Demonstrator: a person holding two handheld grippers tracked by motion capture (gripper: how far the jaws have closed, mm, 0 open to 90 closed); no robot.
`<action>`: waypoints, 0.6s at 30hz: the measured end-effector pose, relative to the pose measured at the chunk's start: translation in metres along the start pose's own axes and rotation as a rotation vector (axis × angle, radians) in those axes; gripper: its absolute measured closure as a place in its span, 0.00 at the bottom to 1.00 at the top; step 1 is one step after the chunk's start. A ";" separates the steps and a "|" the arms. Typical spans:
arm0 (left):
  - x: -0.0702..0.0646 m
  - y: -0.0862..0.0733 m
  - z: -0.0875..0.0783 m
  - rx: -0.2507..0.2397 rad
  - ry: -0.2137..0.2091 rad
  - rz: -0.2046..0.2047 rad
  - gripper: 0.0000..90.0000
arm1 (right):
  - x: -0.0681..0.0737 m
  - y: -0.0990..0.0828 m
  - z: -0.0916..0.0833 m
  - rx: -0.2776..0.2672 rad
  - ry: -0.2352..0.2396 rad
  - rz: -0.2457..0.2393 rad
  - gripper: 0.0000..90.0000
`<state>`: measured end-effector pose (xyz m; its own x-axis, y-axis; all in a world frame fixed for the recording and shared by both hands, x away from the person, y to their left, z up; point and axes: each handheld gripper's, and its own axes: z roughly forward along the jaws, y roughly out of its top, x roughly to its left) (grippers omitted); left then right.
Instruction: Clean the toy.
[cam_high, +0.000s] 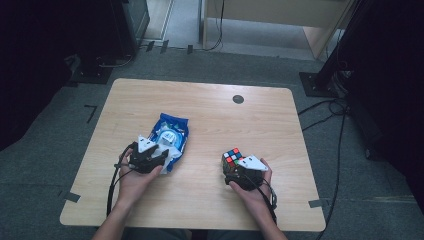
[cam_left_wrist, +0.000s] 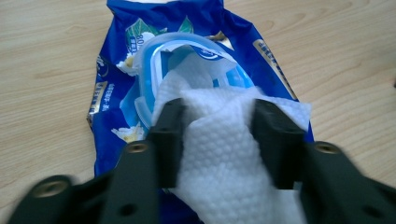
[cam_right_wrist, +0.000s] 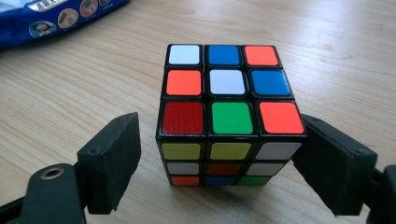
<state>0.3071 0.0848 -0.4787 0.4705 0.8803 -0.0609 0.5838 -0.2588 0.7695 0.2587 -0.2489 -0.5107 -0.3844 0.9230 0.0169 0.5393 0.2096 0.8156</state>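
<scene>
So here's the setup: a light wooden table with a blue plastic pack of wet wipes lying flat on its left half, the pale blue flip lid standing open and a white dimpled wipe pulled out of the opening toward the person. The left gripper sits right over that wipe, one black jaw on either side of it with the sheet bunched between them; the pads look like they're touching the edges of the cloth, but I can't tell if they're actually pinching it or just straddling it. Over on the right half of the table, well apart from the pack, there's a scrambled six-colour puzzle cube sitting flat on the wood. The right gripper has its jaws spread around the cube's lower part, with a clear gap on the left side, while the right jaw is right up against the cube's corner.
</scene>
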 end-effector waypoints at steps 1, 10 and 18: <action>0.000 -0.001 0.001 -0.002 -0.020 0.002 0.70 | 0.000 0.000 0.001 0.004 0.001 0.000 0.20; 0.005 0.004 -0.022 -0.171 -0.088 -0.014 0.96 | -0.004 -0.003 0.009 0.028 0.004 0.030 0.23; 0.000 0.012 -0.043 -0.305 -0.215 -0.041 0.95 | -0.003 -0.004 0.014 0.067 0.003 0.018 0.26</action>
<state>0.2858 0.0989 -0.4428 0.5975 0.7758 -0.2027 0.3962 -0.0659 0.9158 0.2687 -0.2483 -0.5219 -0.3761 0.9260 0.0329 0.5950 0.2142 0.7746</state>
